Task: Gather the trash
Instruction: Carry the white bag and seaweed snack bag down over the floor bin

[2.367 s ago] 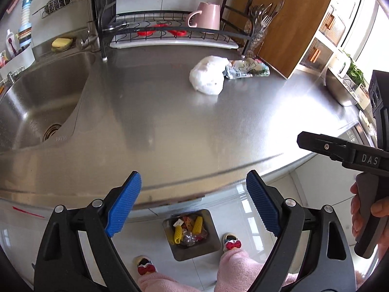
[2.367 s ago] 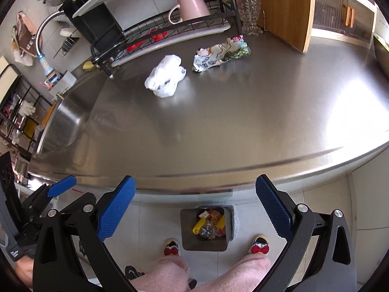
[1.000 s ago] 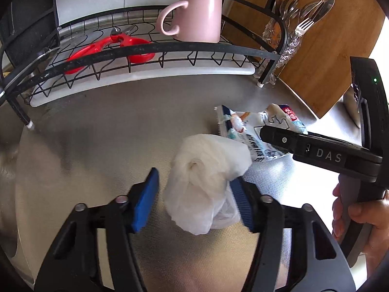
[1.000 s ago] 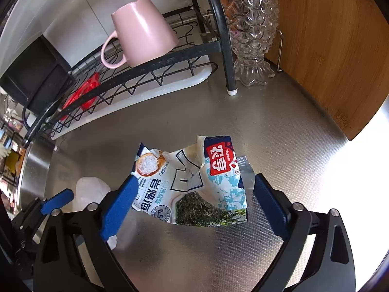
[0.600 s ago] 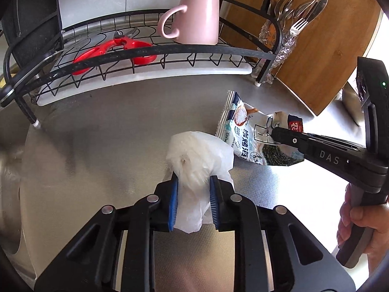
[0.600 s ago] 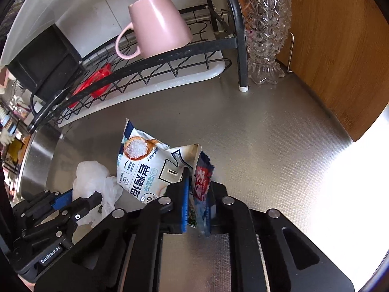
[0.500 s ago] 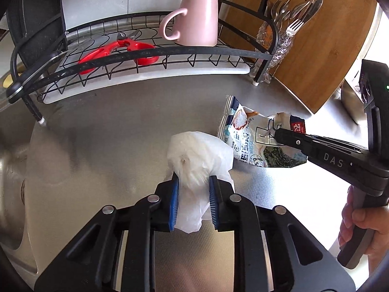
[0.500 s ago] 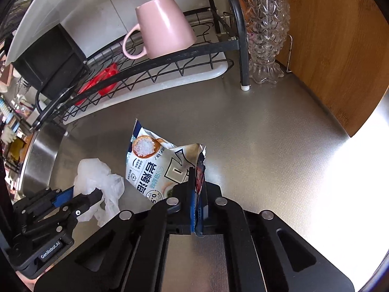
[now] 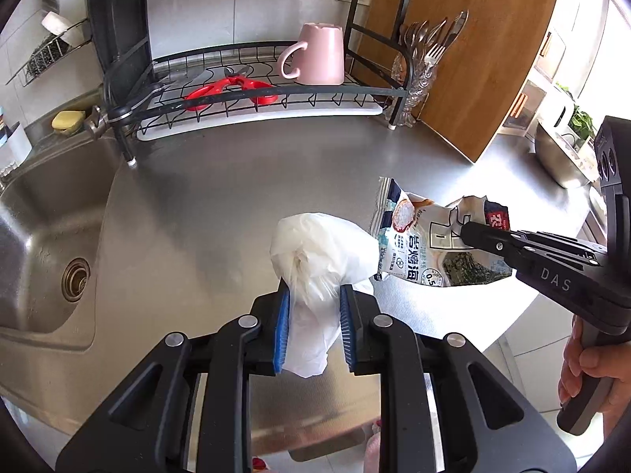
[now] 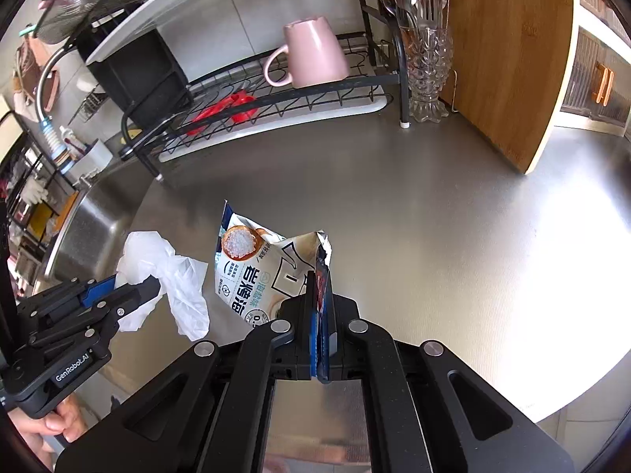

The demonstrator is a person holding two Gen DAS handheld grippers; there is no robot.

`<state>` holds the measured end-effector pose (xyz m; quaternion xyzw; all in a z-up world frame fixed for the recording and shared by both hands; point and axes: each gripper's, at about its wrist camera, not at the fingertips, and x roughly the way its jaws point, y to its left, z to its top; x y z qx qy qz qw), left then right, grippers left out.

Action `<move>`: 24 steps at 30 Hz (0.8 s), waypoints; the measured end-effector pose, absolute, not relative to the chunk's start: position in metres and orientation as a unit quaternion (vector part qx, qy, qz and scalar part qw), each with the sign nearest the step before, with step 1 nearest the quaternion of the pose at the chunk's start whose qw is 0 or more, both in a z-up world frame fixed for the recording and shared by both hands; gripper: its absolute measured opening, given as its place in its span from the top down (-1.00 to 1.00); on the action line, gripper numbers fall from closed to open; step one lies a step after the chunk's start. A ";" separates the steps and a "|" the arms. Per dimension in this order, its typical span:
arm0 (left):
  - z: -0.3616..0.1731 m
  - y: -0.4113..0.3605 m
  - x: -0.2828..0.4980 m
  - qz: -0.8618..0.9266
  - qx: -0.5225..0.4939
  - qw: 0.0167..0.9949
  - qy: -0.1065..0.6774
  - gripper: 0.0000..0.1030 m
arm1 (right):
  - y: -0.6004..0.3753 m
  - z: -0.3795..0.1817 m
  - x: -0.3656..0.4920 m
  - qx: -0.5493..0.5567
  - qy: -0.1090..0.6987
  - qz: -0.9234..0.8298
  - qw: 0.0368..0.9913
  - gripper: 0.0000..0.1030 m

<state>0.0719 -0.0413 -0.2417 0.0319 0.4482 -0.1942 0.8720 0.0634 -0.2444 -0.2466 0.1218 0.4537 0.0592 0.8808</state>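
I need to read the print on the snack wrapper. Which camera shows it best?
The left wrist view: the snack wrapper faces it nearly flat, print upright. In the right wrist view the right gripper hides the lower part, and the print reads upside down.

A plastic bag (image 9: 320,254) sits between the left gripper's (image 9: 314,325) jaws, a snack packet (image 9: 426,248) just right of them. The dish rack (image 9: 252,94) stands beyond, the sink (image 9: 43,236) left.
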 end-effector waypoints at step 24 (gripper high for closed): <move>-0.275 0.014 -0.080 -0.192 0.017 0.845 0.499 0.59 | -0.210 -0.271 -0.095 0.128 0.518 0.109 0.838 0.94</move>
